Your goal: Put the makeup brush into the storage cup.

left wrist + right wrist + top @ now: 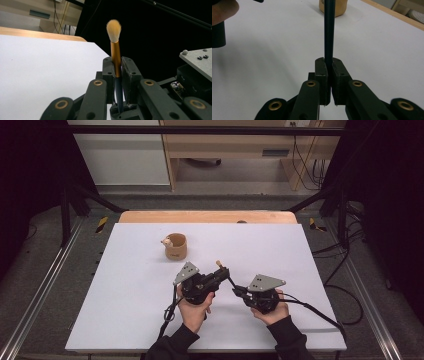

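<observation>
I hold a gripper in each hand over the near half of the white tabletop (125,290), both a little right of its middle, my sleeves coming in over the near edge. My right gripper (239,291) points left toward the other one, its grey plate on top; in the right gripper view its jaws are pressed together on the dark handle end of a brush (328,32), which runs straight up and away from them. My left gripper (223,271) sits just left of it and points right and a bit toward the far edge; in the left gripper view its jaws are clamped on the same brush at the gold ferrule, with the dark handle running down between them and the pale, fluffy tuft (114,30) standing clear above the jaw tips. So the brush is gripped at two places, bridging the short gap between my two grippers, and seen from above it looks to be held off the table surface rather than lying on it. Its tuft shows as a small pale dot just beyond my left gripper. Farther off, toward the far left part of the tabletop and well apart from both grippers, stands a tan cup (176,247) with something pale poking out at its rim; I cannot tell what it is.
</observation>
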The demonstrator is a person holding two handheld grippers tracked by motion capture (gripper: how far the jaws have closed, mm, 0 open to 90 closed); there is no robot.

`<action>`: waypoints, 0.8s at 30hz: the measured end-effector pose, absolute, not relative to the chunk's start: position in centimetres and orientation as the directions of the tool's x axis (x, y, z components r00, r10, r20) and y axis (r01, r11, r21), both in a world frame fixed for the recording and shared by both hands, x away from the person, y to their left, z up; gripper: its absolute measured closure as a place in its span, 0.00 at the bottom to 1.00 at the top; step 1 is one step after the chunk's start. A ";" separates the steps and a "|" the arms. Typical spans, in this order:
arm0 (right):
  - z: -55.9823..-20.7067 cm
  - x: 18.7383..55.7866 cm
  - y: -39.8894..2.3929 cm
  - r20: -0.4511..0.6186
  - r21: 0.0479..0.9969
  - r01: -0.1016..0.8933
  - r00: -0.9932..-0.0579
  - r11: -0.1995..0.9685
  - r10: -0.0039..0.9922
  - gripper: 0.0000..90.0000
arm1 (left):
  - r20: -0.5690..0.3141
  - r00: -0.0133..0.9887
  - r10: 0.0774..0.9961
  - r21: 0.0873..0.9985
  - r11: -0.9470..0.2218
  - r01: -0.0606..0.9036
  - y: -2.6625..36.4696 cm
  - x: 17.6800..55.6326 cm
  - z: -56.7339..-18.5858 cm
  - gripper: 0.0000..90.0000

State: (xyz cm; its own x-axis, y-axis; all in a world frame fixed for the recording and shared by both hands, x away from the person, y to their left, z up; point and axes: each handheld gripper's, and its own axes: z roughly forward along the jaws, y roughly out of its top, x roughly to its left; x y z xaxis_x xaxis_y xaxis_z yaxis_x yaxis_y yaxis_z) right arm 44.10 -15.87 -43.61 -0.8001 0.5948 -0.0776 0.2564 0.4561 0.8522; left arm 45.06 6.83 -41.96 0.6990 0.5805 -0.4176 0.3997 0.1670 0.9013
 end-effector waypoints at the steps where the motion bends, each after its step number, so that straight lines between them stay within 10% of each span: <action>1: -43.6 44.1 -15.8 -0.076 0.852 0.258 -0.800 0.456 0.595 0.94 | -0.419 0.701 0.577 0.901 0.167 0.401 6.8 45.0 -41.9 0.91; 15: -43.7 44.1 -15.8 -0.065 0.853 0.265 -0.800 0.449 0.596 0.91 | -0.362 0.722 0.590 0.922 0.113 0.370 6.5 44.7 -41.5 0.93; 24: -42.9 43.9 -16.4 -0.062 0.868 0.273 -0.768 0.414 0.637 0.55 | -0.318 0.712 0.626 0.935 0.082 0.346 8.1 45.1 -41.0 0.93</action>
